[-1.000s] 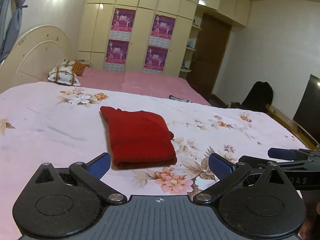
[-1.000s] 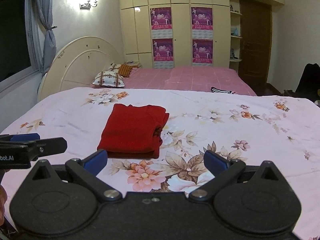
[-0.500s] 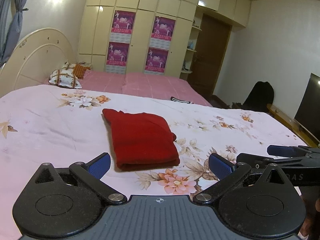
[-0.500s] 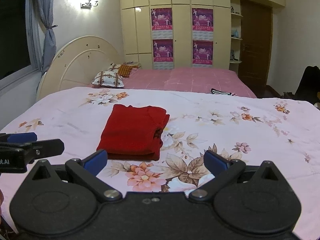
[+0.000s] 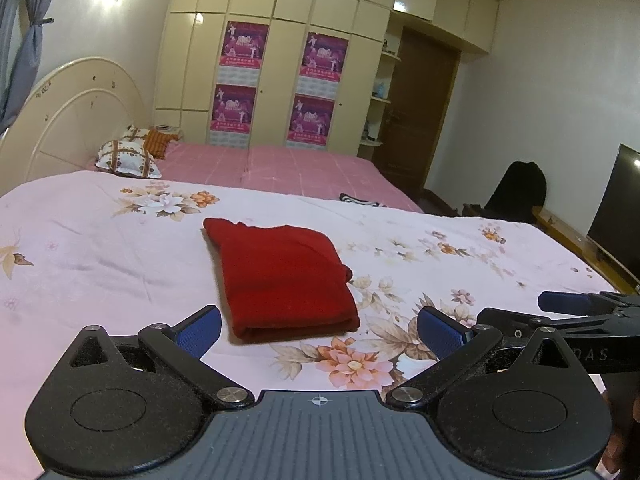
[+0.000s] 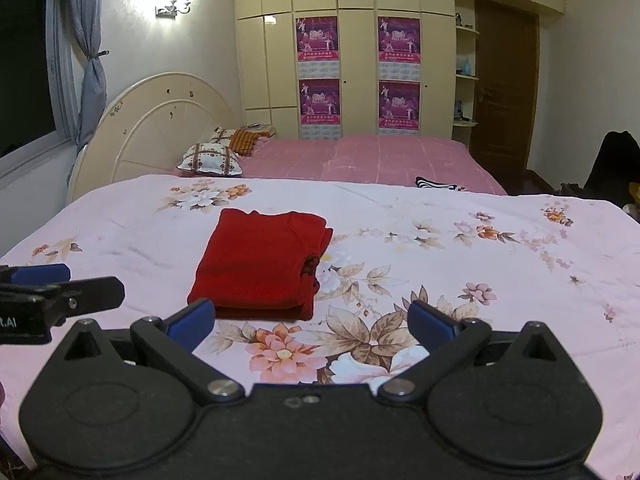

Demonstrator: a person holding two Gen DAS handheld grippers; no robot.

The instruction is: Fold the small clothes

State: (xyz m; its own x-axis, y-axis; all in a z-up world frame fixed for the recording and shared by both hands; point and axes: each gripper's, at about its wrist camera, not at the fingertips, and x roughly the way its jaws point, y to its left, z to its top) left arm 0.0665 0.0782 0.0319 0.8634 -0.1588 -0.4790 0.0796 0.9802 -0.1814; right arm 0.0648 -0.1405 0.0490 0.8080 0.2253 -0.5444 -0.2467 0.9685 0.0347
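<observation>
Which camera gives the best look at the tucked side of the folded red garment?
The right wrist view: the folded red garment shows its stacked layers and tucked bundle on its right edge. The left wrist view shows mainly the smooth top and near fold.

Mounted just behind each pair of fingers, low above the floral bedspread (image 5: 100,248), facing the far wardrobe (image 6: 360,60). Left view angled rightward, right view leftward. Shared ahead of both: folded red garment (image 5: 280,276) (image 6: 260,264), headboard, pink bed.
</observation>
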